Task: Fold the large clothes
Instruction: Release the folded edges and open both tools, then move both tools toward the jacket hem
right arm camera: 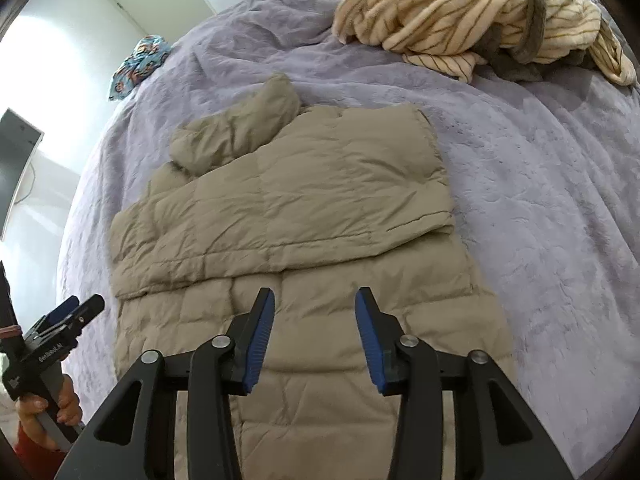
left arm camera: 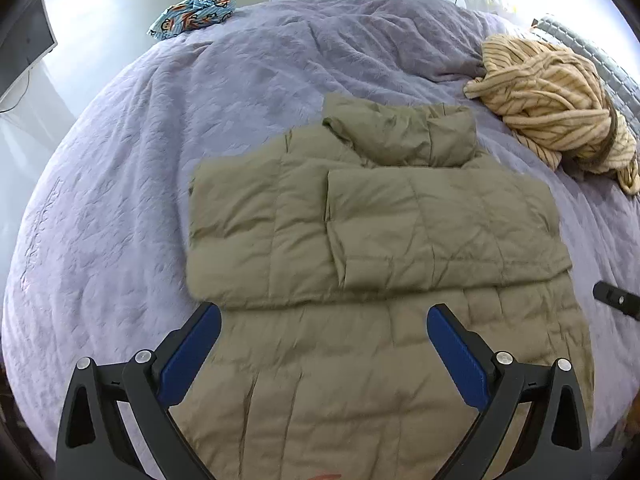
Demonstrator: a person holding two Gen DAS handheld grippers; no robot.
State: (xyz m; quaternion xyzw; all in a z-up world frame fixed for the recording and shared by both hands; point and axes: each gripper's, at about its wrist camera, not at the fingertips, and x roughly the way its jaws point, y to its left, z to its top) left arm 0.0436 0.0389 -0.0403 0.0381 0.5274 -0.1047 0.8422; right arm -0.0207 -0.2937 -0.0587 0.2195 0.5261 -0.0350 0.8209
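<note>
An olive quilted puffer jacket lies flat on the purple bed, hood at the far end, both sleeves folded across the chest. It also shows in the right wrist view. My left gripper is open and empty, hovering over the jacket's lower body. My right gripper is open and empty over the jacket's lower body, right of centre. The left gripper also appears at the left edge of the right wrist view, held in a hand. The right gripper's tip shows at the right edge of the left wrist view.
A purple fleece blanket covers the bed. A cream striped garment is heaped at the far right, also in the right wrist view. A blue patterned garment lies at the far left corner. A dark monitor stands left.
</note>
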